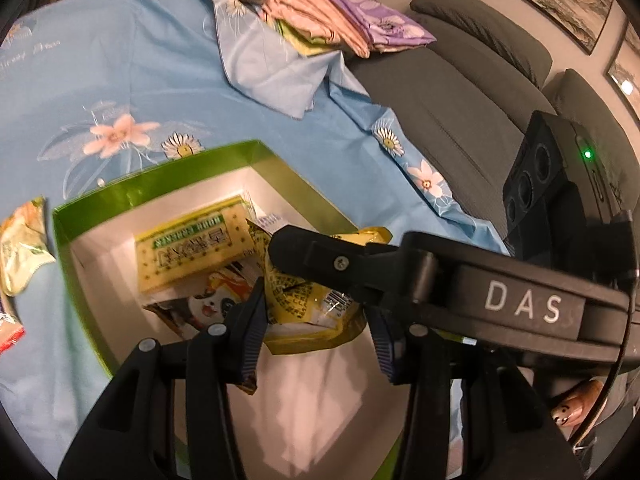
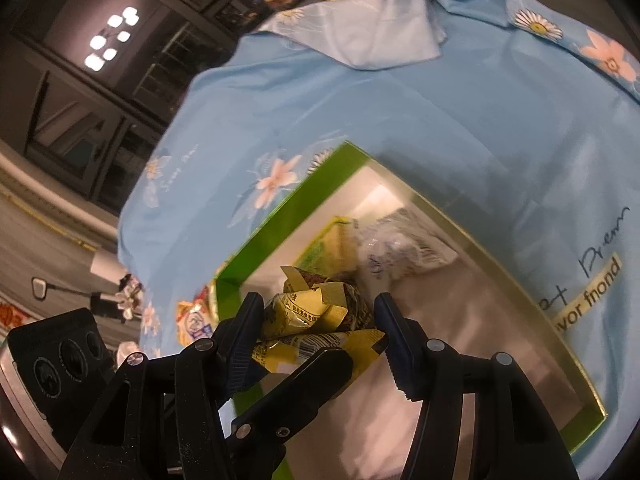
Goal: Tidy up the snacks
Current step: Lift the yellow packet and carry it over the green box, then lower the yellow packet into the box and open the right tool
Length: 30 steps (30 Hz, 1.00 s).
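Left wrist view
Left gripper [image 1: 316, 330]: jaws partly closed on the yellow snack packets [image 1: 308, 304], pads against the crinkled wrappers from both sides; carried low over the box, judged ready for a drop inside.
Right gripper [image 1: 296, 252]: crossed in from three o'clock, one finger laid over the top of the same bundle, seemingly to keep loose packets from spilling.
Green box [image 1: 256, 151]: sat open on the blue floral cloth [image 1: 160, 60], white inside; served as the collecting place.
Yellow biscuit pack [image 1: 192, 252]: lay flat in the box toward eleven o'clock of the held bundle, over a panda-print packet [image 1: 204, 308].
Loose snack [image 1: 20, 248]: left on the cloth at nine o'clock, outside the box, judged not yet sorted.
Folded cloths [image 1: 320, 20]: stacked at twelve o'clock, well apart from the work.

Right wrist view
Right gripper [image 2: 316, 326]: jaws about mid-width, clasped around the yellow snack packets [image 2: 308, 312], both pads on the wrappers.
Left gripper [image 2: 316, 368]: one finger seen beneath the bundle at six o'clock, propped under it.
Green box [image 2: 276, 216]: directly below and beyond the bundle.
Clear-wrapped pack [image 2: 400, 248]: lay inside toward one o'clock.
Outside snack [image 2: 196, 320]: on the cloth at nine o'clock, beside the box wall.
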Motion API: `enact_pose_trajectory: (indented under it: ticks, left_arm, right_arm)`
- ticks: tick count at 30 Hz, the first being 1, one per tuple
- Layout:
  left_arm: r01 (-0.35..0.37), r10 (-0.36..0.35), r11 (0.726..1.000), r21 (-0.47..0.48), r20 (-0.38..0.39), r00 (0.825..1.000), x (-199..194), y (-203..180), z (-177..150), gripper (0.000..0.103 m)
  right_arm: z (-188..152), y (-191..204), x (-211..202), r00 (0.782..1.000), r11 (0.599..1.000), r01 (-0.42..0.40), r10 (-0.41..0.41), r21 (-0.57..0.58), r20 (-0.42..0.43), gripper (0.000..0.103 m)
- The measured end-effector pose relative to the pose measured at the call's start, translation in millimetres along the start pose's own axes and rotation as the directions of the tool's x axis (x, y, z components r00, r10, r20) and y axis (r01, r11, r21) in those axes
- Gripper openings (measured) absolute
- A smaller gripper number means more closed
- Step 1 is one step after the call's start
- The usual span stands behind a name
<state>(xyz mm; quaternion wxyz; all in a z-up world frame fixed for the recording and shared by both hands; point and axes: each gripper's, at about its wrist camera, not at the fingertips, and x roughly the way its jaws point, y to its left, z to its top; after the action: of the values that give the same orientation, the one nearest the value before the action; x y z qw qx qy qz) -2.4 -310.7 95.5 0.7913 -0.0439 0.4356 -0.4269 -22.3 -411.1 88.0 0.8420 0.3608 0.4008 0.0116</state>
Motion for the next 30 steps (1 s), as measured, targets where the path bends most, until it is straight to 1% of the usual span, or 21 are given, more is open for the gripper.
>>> enact_pose_trajectory:
  ticks: [7,13,20,23,25,28,30]
  left_arm:
    - [0.024,-0.026,0.999,-0.031,-0.054,0.998,15,1,-2,0.046]
    - [0.009,-0.016,0.998,-0.065,-0.109,0.994,27,6,-4,0.046]
    - [0.002,-0.012,0.997,-0.076,-0.135,0.991,30,5,-5,0.047]
    - [0.002,-0.016,0.996,-0.089,-0.155,0.988,34,6,-5,0.048]
    - [-0.001,-0.012,0.996,-0.088,-0.154,0.988,33,5,-5,0.049]
    - [-0.004,-0.01,0.996,-0.093,-0.149,0.989,31,6,-6,0.046]
    - [-0.012,-0.004,0.994,-0.108,-0.143,0.99,29,8,-6,0.047]
  right_arm:
    - [0,-12,5,0.998,0.998,0.057,-0.056,0.03,-0.032,0.06]
    - [0,-18,11,0.993,0.993,0.11,-0.107,0.047,-0.056,0.06]
    - [0,-23,12,0.992,0.991,0.117,-0.112,0.065,-0.065,0.06]
    - [1,-25,14,0.988,0.987,0.144,-0.14,0.068,-0.07,0.06]
    - [1,-25,15,0.986,0.985,0.158,-0.153,0.07,-0.067,0.06]
    - [2,-26,15,0.983,0.982,0.176,-0.172,0.069,-0.065,0.06]
    - [1,-26,15,0.98,0.978,0.194,-0.19,0.07,-0.064,0.061]
